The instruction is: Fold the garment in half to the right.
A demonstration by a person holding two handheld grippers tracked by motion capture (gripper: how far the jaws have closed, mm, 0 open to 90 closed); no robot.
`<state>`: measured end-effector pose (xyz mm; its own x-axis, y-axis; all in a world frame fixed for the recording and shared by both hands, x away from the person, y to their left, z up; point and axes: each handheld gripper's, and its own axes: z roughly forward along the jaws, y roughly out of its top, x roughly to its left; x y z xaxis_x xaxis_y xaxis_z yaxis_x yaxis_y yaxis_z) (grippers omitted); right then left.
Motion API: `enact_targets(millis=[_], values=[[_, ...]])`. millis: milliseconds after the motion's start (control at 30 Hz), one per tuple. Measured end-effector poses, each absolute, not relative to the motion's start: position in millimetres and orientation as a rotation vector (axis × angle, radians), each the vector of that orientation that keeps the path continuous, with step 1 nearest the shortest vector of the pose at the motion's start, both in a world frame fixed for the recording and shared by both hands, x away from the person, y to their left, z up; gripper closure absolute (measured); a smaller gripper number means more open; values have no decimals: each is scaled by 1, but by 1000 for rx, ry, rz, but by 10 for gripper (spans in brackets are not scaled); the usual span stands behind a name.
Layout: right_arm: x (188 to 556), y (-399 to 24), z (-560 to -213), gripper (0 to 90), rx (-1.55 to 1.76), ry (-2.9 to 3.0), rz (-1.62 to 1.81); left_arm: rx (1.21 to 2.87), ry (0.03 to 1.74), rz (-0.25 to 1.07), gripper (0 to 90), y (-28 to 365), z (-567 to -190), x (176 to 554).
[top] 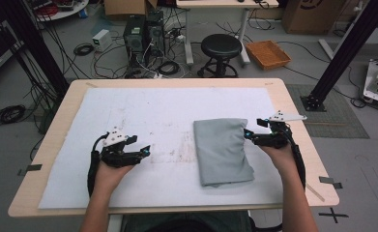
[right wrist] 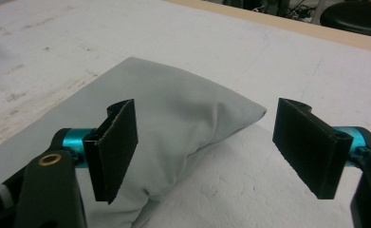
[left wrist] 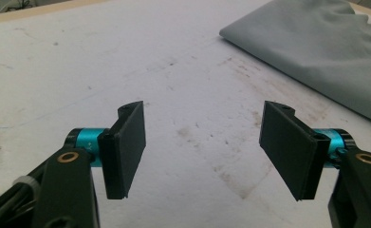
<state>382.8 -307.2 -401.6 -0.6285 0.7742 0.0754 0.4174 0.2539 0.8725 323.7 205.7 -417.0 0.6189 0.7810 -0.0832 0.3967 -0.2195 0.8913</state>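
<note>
Cloth (top: 222, 151), folded grey, is lying on the table's (top: 293, 108) white mat right of centre, the right tongs (top: 250, 136) gaping empty at its right edge, left tongs (top: 144, 151) open, idling apart; next comes another fold or smoothing, I judge.

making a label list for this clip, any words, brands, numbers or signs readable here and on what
None can be read.
Cardboard box at the far right of the high view: a dark printed mark, cut off and too blurred to read.
Folded grey cloth, white table cover, both hand-held grippers: no lettering visible.
</note>
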Motion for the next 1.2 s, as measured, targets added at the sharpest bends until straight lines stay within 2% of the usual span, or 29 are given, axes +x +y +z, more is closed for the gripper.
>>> enact_targets(millis=[267,567,1200], values=[[371,-314,-405,213,1079,2151,1350,1792,945,498,283,221,-417,324],[363,-309,-427,196,1073,2199,1352,1812,888,471,247,206,-424,322],[353,-307,-436,196,1097,2214,1364,1823,877,473,246,200,-425,321]])
